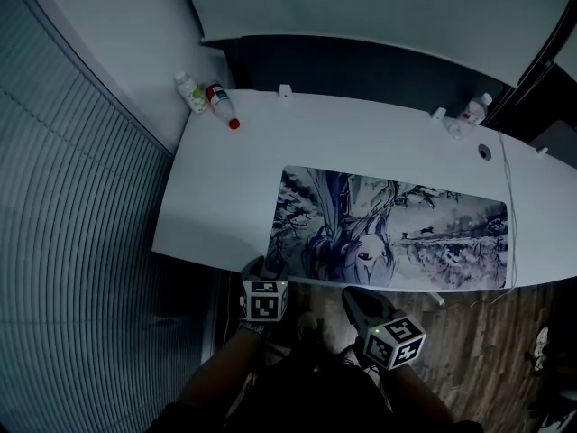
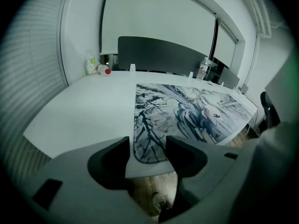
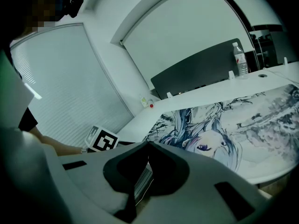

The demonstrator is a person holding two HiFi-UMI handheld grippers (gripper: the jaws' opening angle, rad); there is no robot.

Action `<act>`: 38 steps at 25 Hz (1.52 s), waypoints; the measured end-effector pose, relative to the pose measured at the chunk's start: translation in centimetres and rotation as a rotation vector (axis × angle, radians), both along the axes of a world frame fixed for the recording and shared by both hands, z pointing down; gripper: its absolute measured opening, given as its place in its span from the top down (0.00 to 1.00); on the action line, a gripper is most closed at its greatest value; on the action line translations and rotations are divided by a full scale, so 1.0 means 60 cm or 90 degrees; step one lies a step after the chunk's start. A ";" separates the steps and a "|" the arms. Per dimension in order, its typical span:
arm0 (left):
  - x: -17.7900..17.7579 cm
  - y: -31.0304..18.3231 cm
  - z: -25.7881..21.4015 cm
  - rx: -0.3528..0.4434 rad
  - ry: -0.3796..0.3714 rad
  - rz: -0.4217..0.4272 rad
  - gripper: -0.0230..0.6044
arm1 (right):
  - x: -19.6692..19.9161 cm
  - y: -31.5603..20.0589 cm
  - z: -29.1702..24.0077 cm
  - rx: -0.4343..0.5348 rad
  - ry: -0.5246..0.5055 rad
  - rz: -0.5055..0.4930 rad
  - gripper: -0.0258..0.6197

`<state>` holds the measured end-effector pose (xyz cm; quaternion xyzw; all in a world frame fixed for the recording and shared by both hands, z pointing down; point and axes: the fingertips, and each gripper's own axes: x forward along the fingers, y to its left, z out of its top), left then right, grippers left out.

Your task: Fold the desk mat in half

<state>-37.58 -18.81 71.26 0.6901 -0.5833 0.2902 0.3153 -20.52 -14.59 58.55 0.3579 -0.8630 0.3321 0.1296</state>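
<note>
At near desk edge: my left gripper [image 2: 147,147] spread wide, near-left corner of desk mat [image 1: 406,233] showing between jaws, pads not pressing it. Just right of it, my right gripper [image 3: 148,146] pressed together at tips, pinching nothing, held off edge of desk [image 1: 225,188], short of mat's near side. Mat lies flat, unfolded, print up, along desk's near edge toward right. Far left corner: two bottles [image 1: 191,93], one red-capped. Far right: another bottle [image 1: 478,108]. Behind desk: dark panel [image 1: 361,66].

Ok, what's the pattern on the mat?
The mat carries a blue-grey anime-style drawing with trees on a pale ground; the head view shows it best.
</note>
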 end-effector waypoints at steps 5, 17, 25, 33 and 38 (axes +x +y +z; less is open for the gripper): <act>0.000 -0.002 -0.006 0.009 -0.005 0.007 0.59 | -0.006 0.003 0.001 -0.003 -0.003 -0.003 0.92; 0.021 0.000 -0.005 -0.001 0.017 0.025 0.78 | 0.002 0.012 -0.011 0.012 -0.008 0.021 0.92; 0.031 -0.004 -0.025 0.017 0.030 0.033 0.85 | 0.026 0.020 -0.017 0.014 -0.012 0.050 0.92; 0.042 -0.005 -0.050 0.039 0.046 0.041 0.89 | 0.046 0.030 -0.026 0.026 -0.014 0.077 0.92; 0.051 -0.007 -0.066 0.048 0.066 0.043 0.90 | 0.059 0.031 -0.027 0.027 -0.019 0.098 0.92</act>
